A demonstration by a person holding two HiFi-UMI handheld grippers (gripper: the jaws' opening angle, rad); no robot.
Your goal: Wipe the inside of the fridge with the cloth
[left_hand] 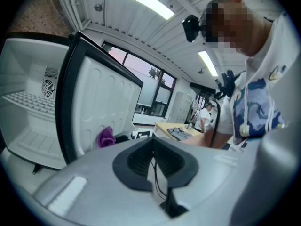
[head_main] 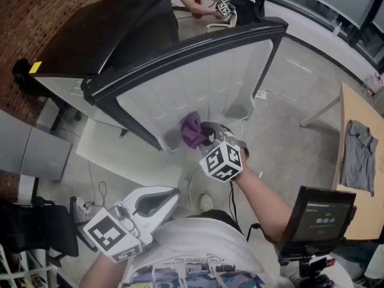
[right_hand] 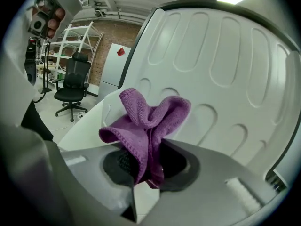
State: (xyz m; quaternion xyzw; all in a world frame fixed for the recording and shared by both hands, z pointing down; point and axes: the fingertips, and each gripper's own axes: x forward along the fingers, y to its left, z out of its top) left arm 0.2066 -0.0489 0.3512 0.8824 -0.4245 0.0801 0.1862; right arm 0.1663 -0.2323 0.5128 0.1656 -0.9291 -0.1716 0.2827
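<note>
— What's nearest?

— My right claw (right_hand: 149,173), clamped on the purple cloth (right_hand: 146,121), which bunches up just above the jaws.

— And ahead of it?

— The fridge's ribbed door panel (right_hand: 225,69), close behind the cloth.

— Your left claw (left_hand: 153,166)?

— Jaws together, holding nothing.

— Progress?

— Early, I'd judge. The wire shelf (left_hand: 28,102), farther inside, looks unwiped.
</note>
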